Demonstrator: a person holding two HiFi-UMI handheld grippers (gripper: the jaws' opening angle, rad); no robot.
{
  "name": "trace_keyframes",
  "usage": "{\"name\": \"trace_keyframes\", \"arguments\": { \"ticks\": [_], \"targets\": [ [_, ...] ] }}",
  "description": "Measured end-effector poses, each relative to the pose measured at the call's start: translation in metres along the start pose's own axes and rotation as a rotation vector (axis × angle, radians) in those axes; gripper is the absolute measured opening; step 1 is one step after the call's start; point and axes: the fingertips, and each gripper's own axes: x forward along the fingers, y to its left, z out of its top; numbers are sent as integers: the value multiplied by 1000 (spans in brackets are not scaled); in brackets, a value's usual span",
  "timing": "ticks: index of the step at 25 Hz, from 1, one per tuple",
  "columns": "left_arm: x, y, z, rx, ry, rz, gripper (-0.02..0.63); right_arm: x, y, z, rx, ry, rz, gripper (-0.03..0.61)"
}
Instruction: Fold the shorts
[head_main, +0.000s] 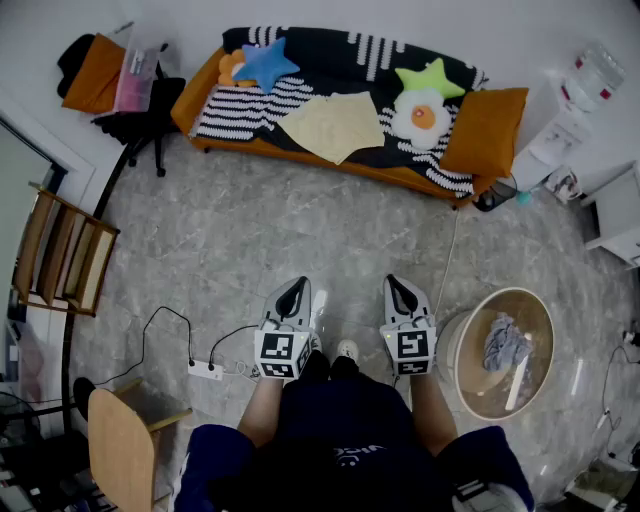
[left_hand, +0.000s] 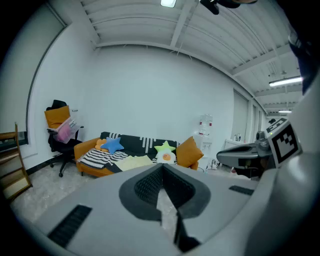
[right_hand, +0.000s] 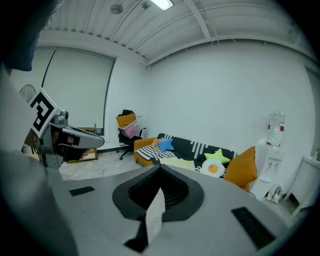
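Left claw (head_main: 295, 287) is shut, its dark pads pressed together with nothing between them, and it sits low in the middle of the head view, pointing up the frame toward the sofa (head_main: 330, 165). The right claw (head_main: 398, 284) beside it is shut and empty too, and points the same way. Each has a cube with black-and-white square markers at its near end, just above the person's forearms.

At the far left of the head view stands a wooden rack (head_main: 60, 250), with a wooden chair (head_main: 125, 440) in the lower left corner. In the upper left is a black office chair (head_main: 140, 115) carrying an orange cushion and something pink. A white power strip (head_main: 205, 370) lies on the grey stone floor left of the claws.

The sofa runs across the top centre, orange with a black-and-white striped throw. From left to right it holds a blue star cushion (head_main: 265, 62), a pale yellow cloth (head_main: 335, 125) spread flat, a green star cushion (head_main: 432, 78), a fried-egg cushion (head_main: 422, 117) and an orange pillow (head_main: 485, 130). The yellow cloth looks like the shorts; it is well apart from both claws.

A round basket (head_main: 470, 395) sits just right of the right claw, with a bunched grey cloth (head_main: 503, 343) inside. A water bottle (head_main: 592, 75) is in the upper right corner; any print there is too small to read.
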Motion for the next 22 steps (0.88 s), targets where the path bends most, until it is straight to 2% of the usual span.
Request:
{"name": "trace_keyframes", "arguments": {
  "ticks": [2,6,12,13,14,15,16,17,20,22],
  "targets": [
    [-1,1,-1,8,2,-9,3,-1,1,-1,1,4,-6,9],
    [-1,4,-1,-47,-8,-19,3,-4,1,-4,-2,15,-6,9],
    [-3,8,-1,-61,-25,-52,5,-1,2,-8,-9,15,-31,12],
    [-3,7,1,-78,-35,-75,43,0,2,-8,-12,14,-38,12],
    [-3,8,2,-92,-42,-100,130,1,3,-7,-11,13,-39,14],
    [-2,9,4,-96,-46,-119,191,3,6,-6,-6,13,-30,44],
    [-1,11,5,-88,-45,-128,255,5,9,-5,-1,14,-16,176],
    [0,15,4,-75,-40,-132,297,6,13,-3,3,14,-4,229],
    [2,23,2,-48,-13,-156,334,9,23,-1,3,18,12,322],
    [3,26,1,-42,-2,-182,341,11,27,-1,2,28,5,353]
  ]
}}
